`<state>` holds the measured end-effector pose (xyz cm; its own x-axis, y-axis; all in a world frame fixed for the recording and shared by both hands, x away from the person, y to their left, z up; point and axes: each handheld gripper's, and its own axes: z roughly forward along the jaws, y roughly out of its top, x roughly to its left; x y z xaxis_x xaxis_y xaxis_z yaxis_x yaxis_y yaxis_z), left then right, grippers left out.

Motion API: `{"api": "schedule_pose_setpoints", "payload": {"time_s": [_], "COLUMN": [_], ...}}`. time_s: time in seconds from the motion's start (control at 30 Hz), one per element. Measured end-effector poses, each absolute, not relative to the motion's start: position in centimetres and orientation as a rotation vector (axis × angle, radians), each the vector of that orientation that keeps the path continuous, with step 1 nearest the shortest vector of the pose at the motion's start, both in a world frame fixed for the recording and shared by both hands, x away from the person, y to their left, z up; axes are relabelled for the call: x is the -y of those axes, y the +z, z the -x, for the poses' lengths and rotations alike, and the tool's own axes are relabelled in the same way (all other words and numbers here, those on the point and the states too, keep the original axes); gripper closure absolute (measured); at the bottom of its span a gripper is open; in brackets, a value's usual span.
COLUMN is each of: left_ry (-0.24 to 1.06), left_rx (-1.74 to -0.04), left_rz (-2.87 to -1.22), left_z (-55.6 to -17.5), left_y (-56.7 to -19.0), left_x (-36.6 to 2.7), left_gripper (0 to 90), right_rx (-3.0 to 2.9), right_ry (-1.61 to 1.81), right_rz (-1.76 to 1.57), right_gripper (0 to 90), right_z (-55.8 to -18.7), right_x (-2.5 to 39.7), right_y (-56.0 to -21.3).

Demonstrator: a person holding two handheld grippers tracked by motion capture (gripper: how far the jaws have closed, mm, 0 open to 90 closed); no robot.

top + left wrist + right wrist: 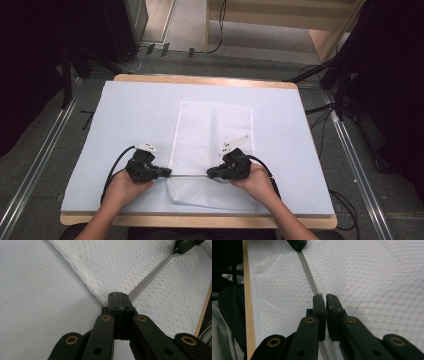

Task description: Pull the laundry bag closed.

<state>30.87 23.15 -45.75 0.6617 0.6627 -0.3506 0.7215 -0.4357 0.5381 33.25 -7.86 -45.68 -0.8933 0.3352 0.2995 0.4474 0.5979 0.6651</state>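
On the desk, which is covered by a pale sheet, a white mesh bag lies flat near the middle, with its lower end reaching close to the person's edge. Such a flat position makes the zipper easy to reach, because this grey line runs across the bag near that lower end.

At the 2 ends of the zipper stand the 2 tools. The left tongs come from the left side, and in the left gripper view their jaws are pressed together on the bag's corner, exactly where the zipper ends at the seam. I judge this grip is there to anchor the bag, so the fabric does not slide or wrinkle when the other side is pulled.

The right tongs point toward the left ones along the same line. In the right gripper view their jaws are clenched over the zipper, probably on the small slider, though the slider itself is hidden between them. The 2 tools pull in opposite directions, so the zipper is kept straight and tight.
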Motion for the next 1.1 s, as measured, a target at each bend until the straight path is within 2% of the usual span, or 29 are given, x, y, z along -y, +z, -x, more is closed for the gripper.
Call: {"api": "schedule_pose_setpoints", "payload": {"time_s": [0.47,1.1], "left_ry": [-0.113,-0.114], "left_rx": [-1.070,-1.069], "left_rz": [-2.202,-2.199], "left_z": [-30.9,-30.9], "left_y": [-45.8,-45.8], "left_x": [-23.1,-23.1], "left_gripper": [90.0,90.0], "right_rx": [2.717,2.697], "right_ry": [-1.152,-1.168], "right_rz": [0.637,0.683], "right_gripper": [89.1,89.1], "right_z": [-32.9,-32.7], "right_x": [7.9,9.9], "right_y": [-45.5,-45.4]}}
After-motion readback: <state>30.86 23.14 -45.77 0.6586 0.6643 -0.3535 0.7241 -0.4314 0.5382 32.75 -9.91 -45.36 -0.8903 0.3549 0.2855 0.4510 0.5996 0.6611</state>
